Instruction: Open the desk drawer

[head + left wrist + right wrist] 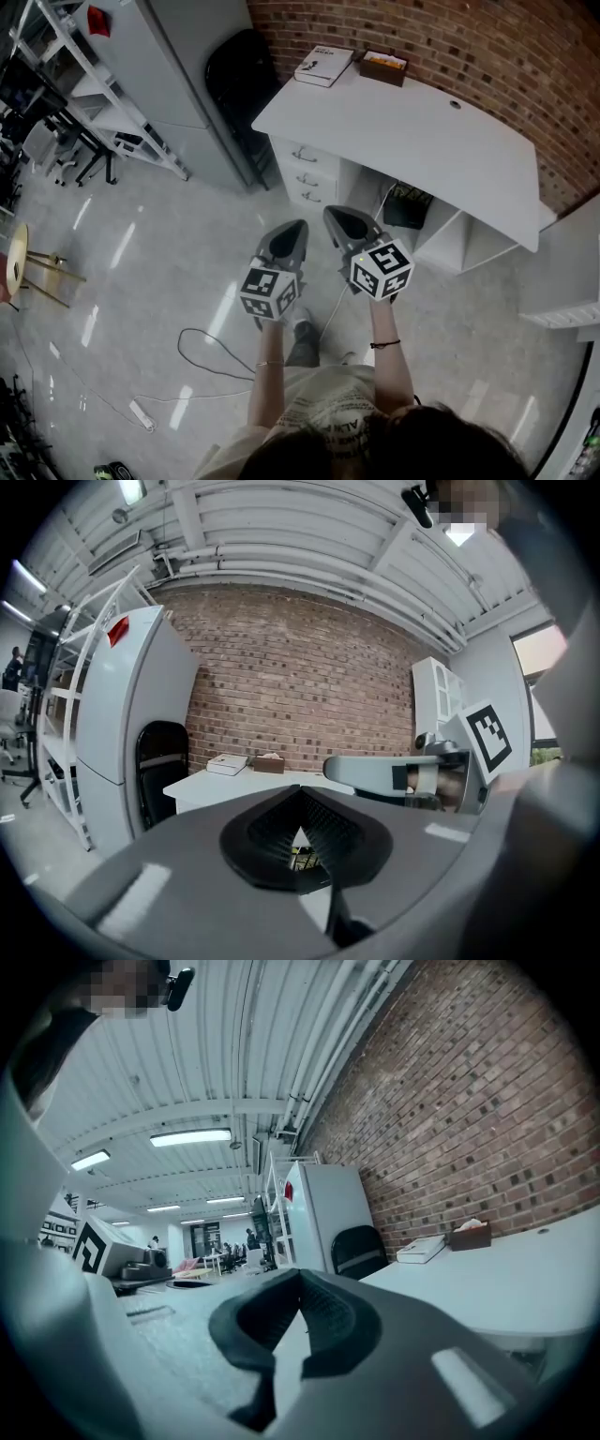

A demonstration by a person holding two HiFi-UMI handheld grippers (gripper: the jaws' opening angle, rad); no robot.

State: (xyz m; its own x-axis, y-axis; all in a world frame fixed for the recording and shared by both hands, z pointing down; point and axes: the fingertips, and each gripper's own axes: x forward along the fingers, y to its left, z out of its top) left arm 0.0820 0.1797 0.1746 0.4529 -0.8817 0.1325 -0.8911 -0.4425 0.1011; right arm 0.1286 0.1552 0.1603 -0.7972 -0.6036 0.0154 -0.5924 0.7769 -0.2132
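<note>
The grey left gripper (293, 229) and grey right gripper (336, 217) hover, jaws pressed together on nothing, short of the closed white drawers (305, 174) of the white curved-top desk (422, 131).

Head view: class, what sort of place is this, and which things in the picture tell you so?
Most likely an office or workshop room: a white desk with drawers stands against a brick wall, a black chair sits beside it, and metal shelves line the left side.
</note>
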